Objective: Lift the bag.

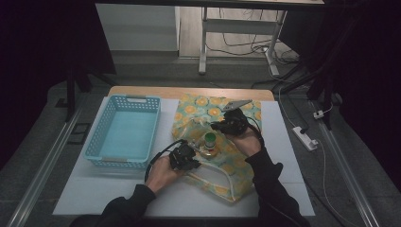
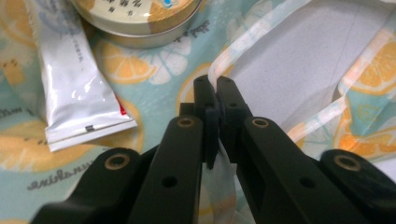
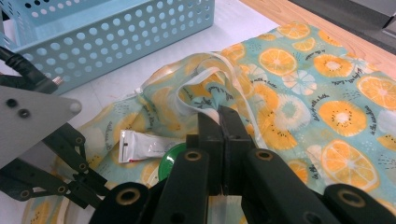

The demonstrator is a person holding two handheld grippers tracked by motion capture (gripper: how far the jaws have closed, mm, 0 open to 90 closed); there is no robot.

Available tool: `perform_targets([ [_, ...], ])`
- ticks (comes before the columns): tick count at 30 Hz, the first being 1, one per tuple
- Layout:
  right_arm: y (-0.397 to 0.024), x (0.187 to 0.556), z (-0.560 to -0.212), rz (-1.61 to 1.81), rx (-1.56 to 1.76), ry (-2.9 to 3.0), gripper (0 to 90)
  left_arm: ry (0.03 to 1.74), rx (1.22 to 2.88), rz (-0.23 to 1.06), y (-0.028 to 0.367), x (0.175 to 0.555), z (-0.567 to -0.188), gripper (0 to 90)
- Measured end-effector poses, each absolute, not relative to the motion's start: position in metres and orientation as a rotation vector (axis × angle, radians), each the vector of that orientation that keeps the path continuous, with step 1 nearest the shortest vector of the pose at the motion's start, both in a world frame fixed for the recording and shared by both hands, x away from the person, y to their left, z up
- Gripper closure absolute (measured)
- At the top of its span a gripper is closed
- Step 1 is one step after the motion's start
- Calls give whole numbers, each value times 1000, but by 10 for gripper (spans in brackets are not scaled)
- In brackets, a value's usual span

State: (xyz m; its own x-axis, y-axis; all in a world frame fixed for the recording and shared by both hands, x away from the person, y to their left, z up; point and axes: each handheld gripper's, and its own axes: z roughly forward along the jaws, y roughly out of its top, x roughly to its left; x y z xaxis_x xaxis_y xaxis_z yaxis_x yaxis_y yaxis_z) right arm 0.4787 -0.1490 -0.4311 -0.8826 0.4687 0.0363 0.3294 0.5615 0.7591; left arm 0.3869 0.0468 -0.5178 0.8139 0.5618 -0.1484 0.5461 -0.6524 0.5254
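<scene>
Where the wooden table (image 1: 142, 91) carries a white mat (image 1: 283, 156), the holdings run as follows, largest first.

Fruit-print bag (image 1: 239, 170) — pale blue-green cloth with orange and lemon slices, lying flat on the mat right of centre, its mouth pulled open and edged by a pale strap (image 2: 243, 44).

Blue basket (image 1: 124, 132) — perforated plastic, rectangular, standing on the mat just left of the bag.

Left gripper (image 1: 189, 158) — held in the person's left hand at the near-left edge of the bag; its black jaws are clamped together on the strap, which runs up out of them in the left gripper view.

Right gripper (image 1: 226, 124) — held at the far side of the bag's mouth; its jaws are pressed together on a fold of the bag's rim and strap (image 3: 205, 79), lifted into a small peak in the right gripper view.

Round tin (image 2: 140, 18) — shallow, metal-rimmed, printed lid, resting on the cloth between the two grippers.

Green-capped bottle (image 1: 209, 140) — upright, just beside the tin.

White sachet (image 2: 74, 79) — glossy, flat on the cloth, its upper part lying just beside the tin.
</scene>
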Motion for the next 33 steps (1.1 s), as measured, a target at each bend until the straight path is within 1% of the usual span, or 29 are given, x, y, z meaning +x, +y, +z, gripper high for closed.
perform_targets([
  [4,-149,478,-430,1225,665,2622,893,833,2406,36,49,385,-510,891],
  [6,-149,478,-429,1226,657,2623,893,852,2380,10,49,385,-506,891],
  [19,-146,472,-416,1263,629,2629,894,806,2356,-11,57,386,-481,892],
  [33,-146,471,-396,1266,612,2649,894,813,2314,-83,67,397,-449,892],
])
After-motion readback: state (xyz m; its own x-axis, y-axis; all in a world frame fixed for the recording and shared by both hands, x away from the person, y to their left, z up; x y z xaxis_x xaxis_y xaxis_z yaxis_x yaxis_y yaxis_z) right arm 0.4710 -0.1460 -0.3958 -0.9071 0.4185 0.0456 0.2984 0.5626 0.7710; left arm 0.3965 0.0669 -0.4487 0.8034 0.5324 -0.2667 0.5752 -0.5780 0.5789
